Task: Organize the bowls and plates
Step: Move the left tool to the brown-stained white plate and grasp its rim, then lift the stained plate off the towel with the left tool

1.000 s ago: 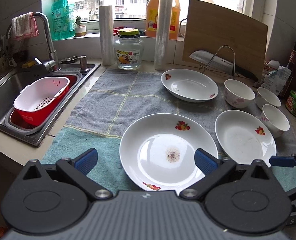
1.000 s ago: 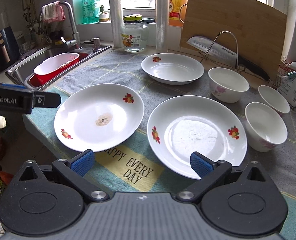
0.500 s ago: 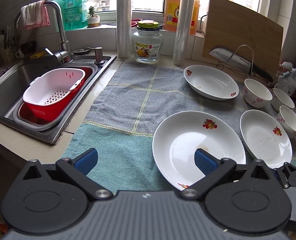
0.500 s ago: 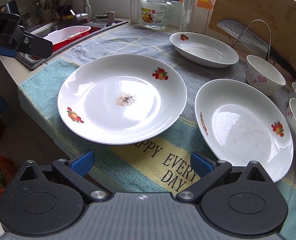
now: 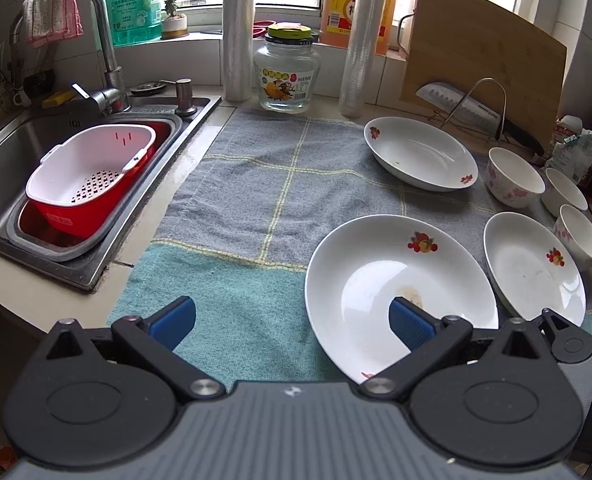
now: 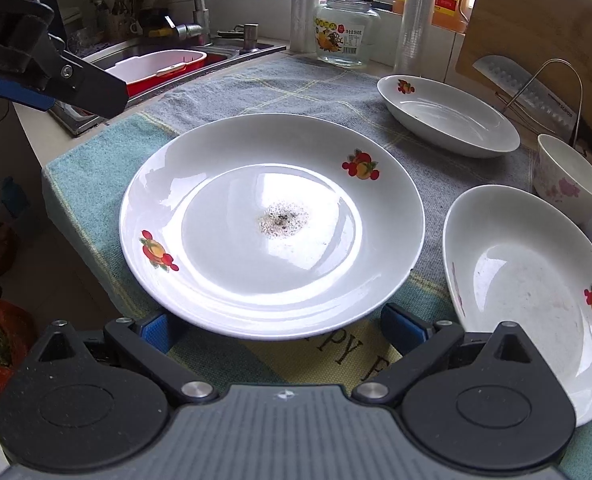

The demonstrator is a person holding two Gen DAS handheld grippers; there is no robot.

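A large white plate with fruit prints and a dirty spot (image 6: 272,220) lies on the towel, also in the left wrist view (image 5: 399,292). My right gripper (image 6: 282,328) is open, its fingers at the plate's near rim, one either side. My left gripper (image 5: 292,320) is open above the towel, its right finger (image 5: 409,322) over the plate. A second plate (image 6: 523,280) lies to the right (image 5: 531,264). A deep oval dish (image 5: 419,152) sits at the back (image 6: 447,116). Three small bowls (image 5: 515,180) stand at the right.
A sink (image 5: 4,148) with a red and white colander basket (image 5: 92,172) is at the left. A glass jar (image 5: 288,72), two film rolls (image 5: 238,36), oil bottle (image 5: 347,0), cutting board (image 5: 483,60) and cleaver on a rack (image 5: 455,100) stand at the back.
My right gripper moved forward and left, up to the dirty plate's near rim. My left gripper shifted left, so the plate now sits at its right finger.
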